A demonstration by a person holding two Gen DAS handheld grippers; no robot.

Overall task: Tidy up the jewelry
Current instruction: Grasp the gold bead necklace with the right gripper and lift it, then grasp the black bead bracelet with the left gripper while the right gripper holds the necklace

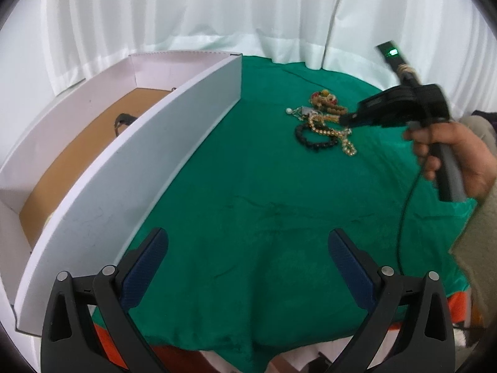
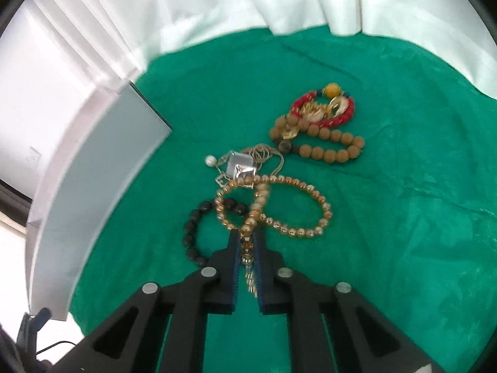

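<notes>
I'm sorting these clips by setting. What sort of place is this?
Probably a staged tabletop recording setup, not a lived-in room: a green cloth covers the surface, white curtains hang behind, and a white cardboard box stands beside a jewelry pile.

A tangled heap of beaded jewelry (image 2: 279, 180) lies toward the green cloth's far edge. Its gold-bead strand (image 2: 257, 208) overlaps a black-bead bracelet (image 2: 198, 227); brown wooden beads (image 2: 329, 149) and a red bracelet (image 2: 323, 105) lie farthest back.

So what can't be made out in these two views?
- Dark item in the white box: left wrist view, mostly hidden behind the box's near wall.
- Gold bead strand: right wrist view, lower end hidden between the right claw pads.
- Black bead bracelet: partly covered by that claw.
</notes>
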